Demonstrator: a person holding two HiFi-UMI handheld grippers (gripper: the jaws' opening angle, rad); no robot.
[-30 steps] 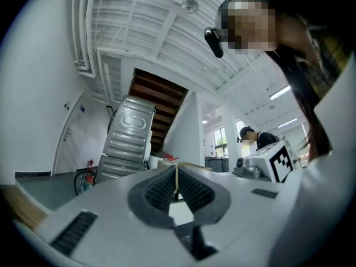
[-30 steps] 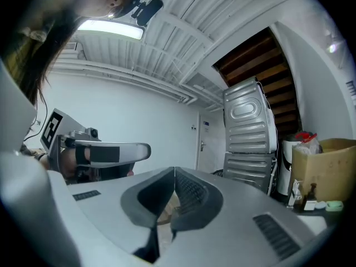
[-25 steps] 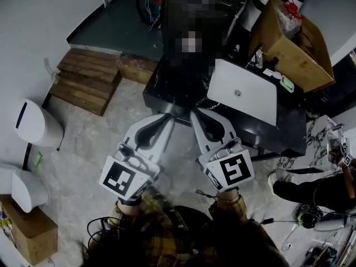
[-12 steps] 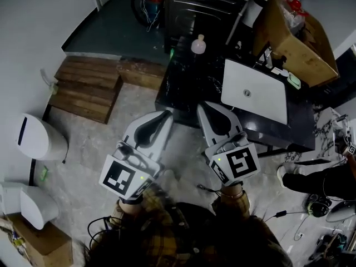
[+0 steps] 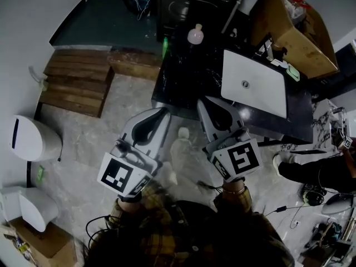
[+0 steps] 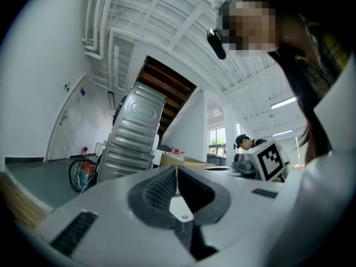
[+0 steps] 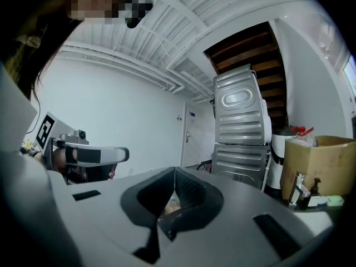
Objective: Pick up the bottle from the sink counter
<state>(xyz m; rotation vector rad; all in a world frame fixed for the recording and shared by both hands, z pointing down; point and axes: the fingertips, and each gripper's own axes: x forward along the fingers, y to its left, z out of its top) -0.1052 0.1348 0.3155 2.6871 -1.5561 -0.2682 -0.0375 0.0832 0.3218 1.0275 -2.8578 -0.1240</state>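
Nothing of the pick-up is done yet, as far as I can see. The bottle (image 5: pixel 195 35) stands untouched on the dark tabletop (image 5: pixel 183 77), near its far edge and to the left of the white sink (image 5: pixel 267 77). The left tongs (image 5: pixel 164 112) and the right tongs (image 5: pixel 201 102) are both pressed together with nothing between them. They are held out side by side at the near edge of the tabletop, well apart from the bottle. By my reckoning the whole job is left: reach across, open a pair of tongs, close on the bottle and lift it.

From above, the bottle looks pale and rounded with a small lighter cap, and it seems to stand upright. It is too small to tell any more.
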